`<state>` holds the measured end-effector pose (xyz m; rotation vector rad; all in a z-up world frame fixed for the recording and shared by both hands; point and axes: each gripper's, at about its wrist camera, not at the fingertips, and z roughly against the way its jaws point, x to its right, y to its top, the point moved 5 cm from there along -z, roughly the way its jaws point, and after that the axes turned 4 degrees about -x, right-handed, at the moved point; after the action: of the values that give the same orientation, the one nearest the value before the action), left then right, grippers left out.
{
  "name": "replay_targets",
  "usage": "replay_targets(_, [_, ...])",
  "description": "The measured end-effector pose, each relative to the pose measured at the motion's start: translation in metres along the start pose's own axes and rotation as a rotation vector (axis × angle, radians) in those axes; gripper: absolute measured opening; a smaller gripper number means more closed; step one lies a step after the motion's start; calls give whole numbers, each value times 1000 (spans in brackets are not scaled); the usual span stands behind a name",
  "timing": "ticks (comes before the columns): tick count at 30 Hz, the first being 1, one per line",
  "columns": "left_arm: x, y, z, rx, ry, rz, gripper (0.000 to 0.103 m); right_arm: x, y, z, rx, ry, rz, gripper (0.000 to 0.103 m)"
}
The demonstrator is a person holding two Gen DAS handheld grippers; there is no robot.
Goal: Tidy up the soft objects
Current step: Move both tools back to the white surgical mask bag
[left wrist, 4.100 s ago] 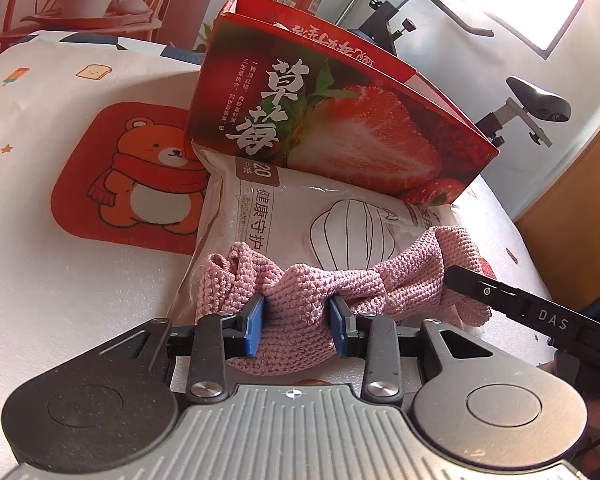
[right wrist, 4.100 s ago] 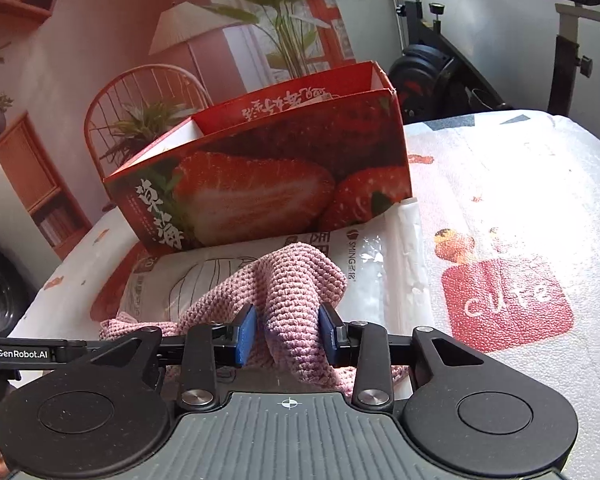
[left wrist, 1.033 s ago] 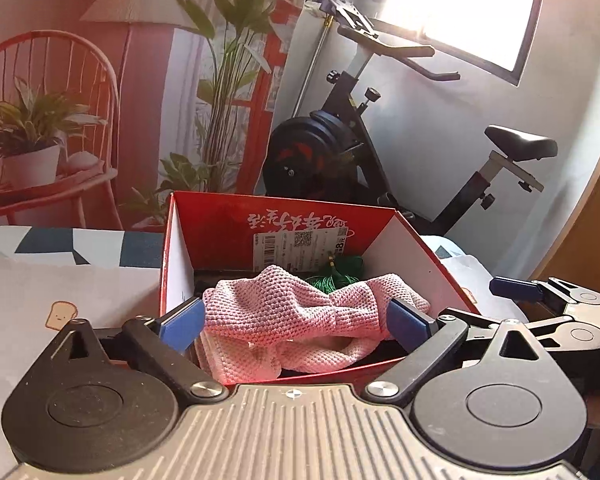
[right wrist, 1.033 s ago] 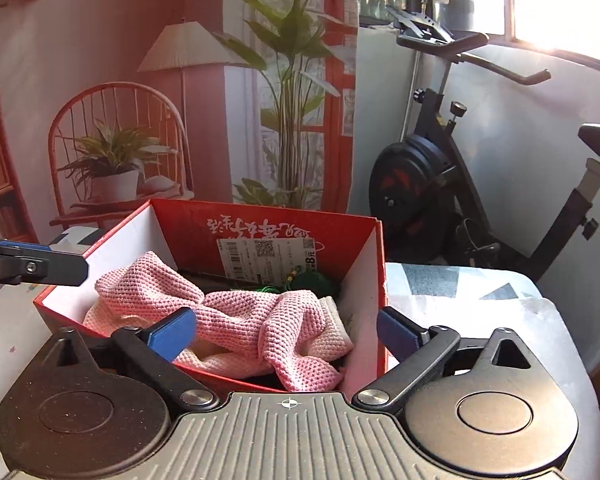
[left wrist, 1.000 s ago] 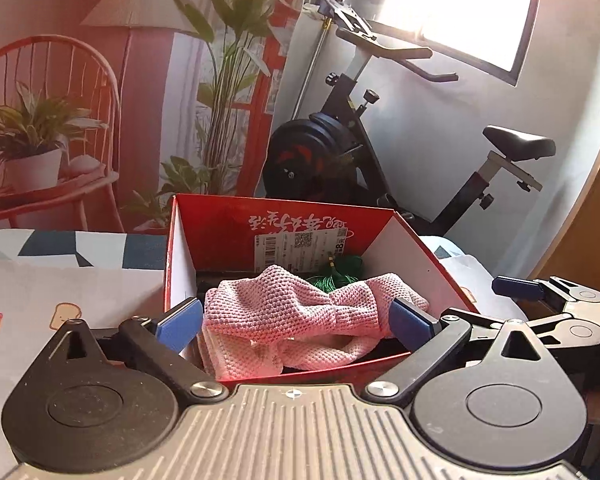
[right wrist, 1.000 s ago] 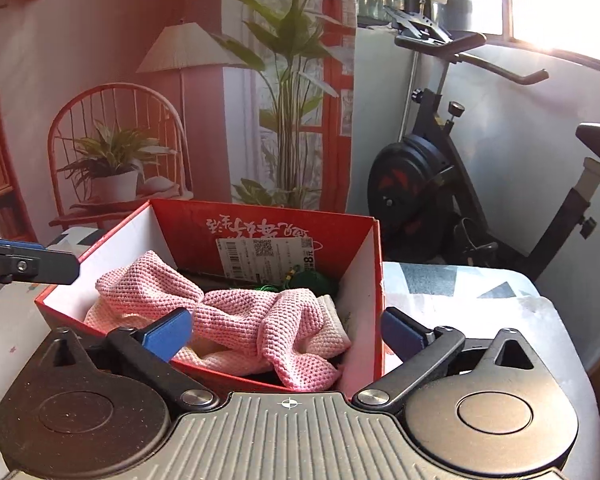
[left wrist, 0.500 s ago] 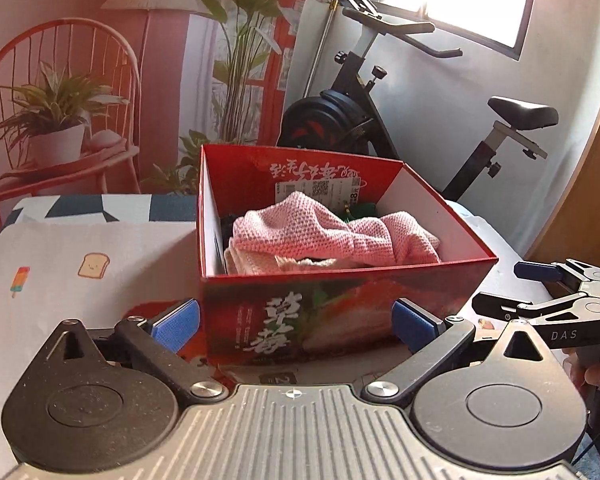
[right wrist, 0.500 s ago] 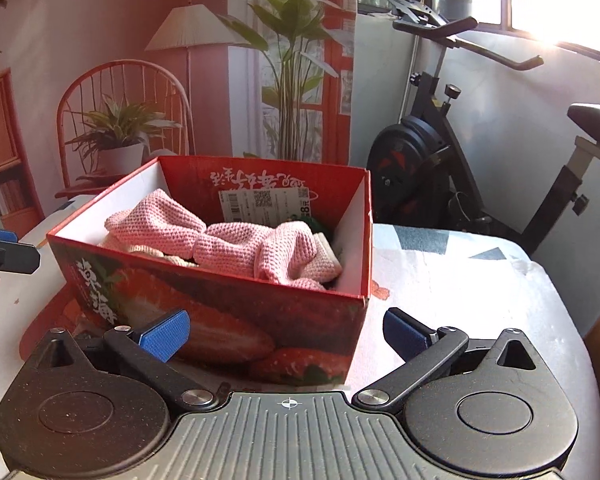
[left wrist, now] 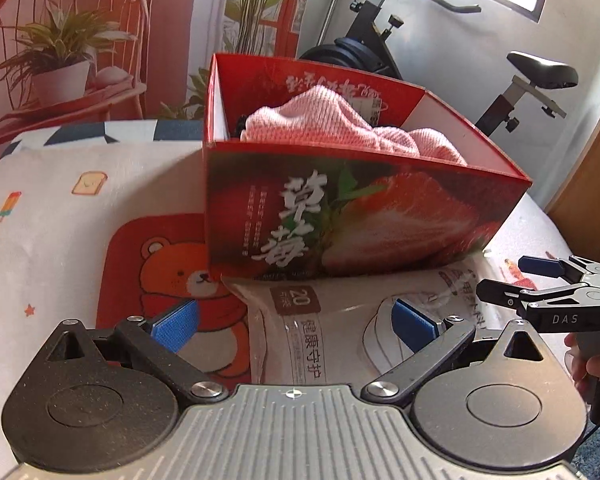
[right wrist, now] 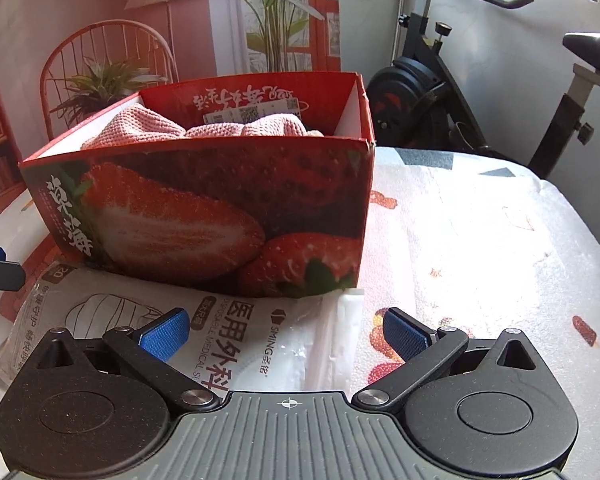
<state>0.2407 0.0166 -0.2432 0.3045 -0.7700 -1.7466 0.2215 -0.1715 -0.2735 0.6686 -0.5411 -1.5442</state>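
Now that the pink knitted cloth (left wrist: 340, 128) is out of both claws and heaped inside the strawberry box (left wrist: 352, 216), that item looks sorted. A second ago both grippers hung over the box; they've pulled back and dropped low. The left gripper (left wrist: 294, 320) and right gripper (right wrist: 286, 334) both sit spread wide, holding nothing, just above the pack of surgical masks (right wrist: 228, 344), which lies on the cartoon-print bed cover (right wrist: 480, 240) tucked against the box's near side. Probably the mask pack goes next.
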Motion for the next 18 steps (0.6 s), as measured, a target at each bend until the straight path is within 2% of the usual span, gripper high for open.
replay_targets(8, [2,-25,-20,-43,-21,22,103,-4,-25,-13,-46,33,-17,102])
replay_targets(13, [1,-35,-30,-71,-13,27,103,-11,-39,-12,-22,61,-30,103])
replay_targets(18, [2,-39,-34,-52,6,6,103,-7,-42,-13,1,83,-42,103])
